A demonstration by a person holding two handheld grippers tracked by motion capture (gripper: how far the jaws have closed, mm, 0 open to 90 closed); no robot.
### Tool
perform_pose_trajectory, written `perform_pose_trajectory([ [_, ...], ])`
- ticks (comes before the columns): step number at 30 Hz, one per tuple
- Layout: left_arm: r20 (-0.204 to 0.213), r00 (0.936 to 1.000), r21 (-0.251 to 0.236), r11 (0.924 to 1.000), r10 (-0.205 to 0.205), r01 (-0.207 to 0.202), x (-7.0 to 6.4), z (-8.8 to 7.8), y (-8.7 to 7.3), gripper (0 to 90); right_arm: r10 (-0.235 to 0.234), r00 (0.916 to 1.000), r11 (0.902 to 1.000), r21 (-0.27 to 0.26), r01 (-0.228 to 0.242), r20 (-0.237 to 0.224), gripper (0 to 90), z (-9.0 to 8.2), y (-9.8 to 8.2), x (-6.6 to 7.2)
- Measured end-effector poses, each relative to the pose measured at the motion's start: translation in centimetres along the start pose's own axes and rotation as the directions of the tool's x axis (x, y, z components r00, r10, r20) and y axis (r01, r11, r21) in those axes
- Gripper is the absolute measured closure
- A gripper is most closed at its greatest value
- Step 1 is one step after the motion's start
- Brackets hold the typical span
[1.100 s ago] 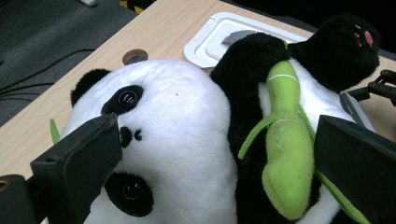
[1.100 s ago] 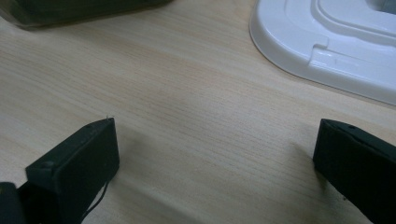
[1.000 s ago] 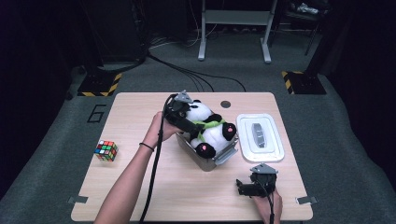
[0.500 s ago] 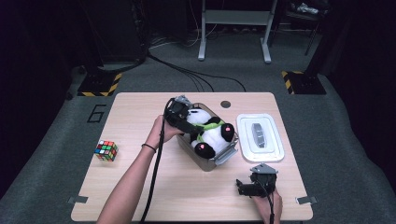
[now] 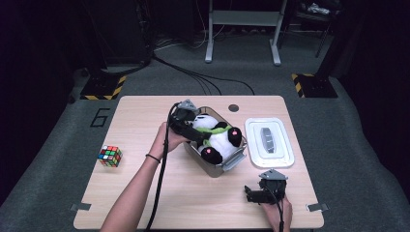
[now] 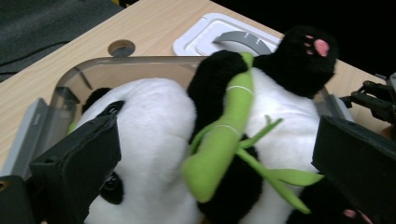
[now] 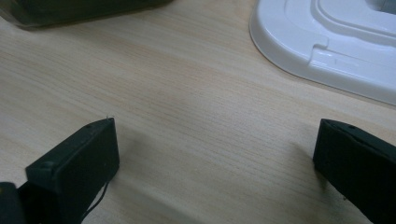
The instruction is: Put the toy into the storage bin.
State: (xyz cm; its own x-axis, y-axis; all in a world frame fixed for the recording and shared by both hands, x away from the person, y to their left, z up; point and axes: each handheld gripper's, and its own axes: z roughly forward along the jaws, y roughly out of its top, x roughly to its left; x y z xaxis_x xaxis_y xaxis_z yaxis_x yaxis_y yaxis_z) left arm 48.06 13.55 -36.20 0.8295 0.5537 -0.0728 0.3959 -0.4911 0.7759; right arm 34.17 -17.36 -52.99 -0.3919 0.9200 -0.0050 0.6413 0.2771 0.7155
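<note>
Straddling panda (image 6: 154,140) in box (image 5: 216,166), left hand-held gripper (image 6: 210,158) spread.

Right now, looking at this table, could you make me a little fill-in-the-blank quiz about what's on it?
1. The plush panda lies in a clear ____ in the middle of the table.
2. The panda holds a ____ bamboo stalk.
3. The white lid lies flat on the table, to the ____ of the panda in the high view.
4. Near the table's left edge sits a colourful ____ cube.

Missing words: container; green; right; puzzle
</note>
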Motion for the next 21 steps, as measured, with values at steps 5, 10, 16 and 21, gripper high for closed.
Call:
perform_pose_trajectory([
  [5,0.004,0.9998,0.056,0.9982,0.02,-0.021,-0.9,1.3,-0.2,1.1,0.0,1.0,1.0,0.0,0.0,0.0,0.0,0.0,0.0,0.0],
  [10,-0.078,0.9952,0.125,0.9909,0.059,-0.049,-1.8,3.1,-0.6,1.5,0.0,1.0,1.0,0.0,0.0,0.0,0.0,0.0,0.0,0.0],
  [16,-0.095,0.9948,0.166,0.986,0.036,-0.02,-1.4,4.1,-1.2,1.8,0.001,1.0,1.0,0.0,-0.001,0.0,0.0,0.0,0.0,0.0],
  [21,-0.08,0.9967,0.161,0.987,0.017,-0.004,-1.0,4.4,-1.3,1.5,0.001,1.0,1.0,0.0,-0.001,-0.001,0.0,0.0,0.0,0.0],
])
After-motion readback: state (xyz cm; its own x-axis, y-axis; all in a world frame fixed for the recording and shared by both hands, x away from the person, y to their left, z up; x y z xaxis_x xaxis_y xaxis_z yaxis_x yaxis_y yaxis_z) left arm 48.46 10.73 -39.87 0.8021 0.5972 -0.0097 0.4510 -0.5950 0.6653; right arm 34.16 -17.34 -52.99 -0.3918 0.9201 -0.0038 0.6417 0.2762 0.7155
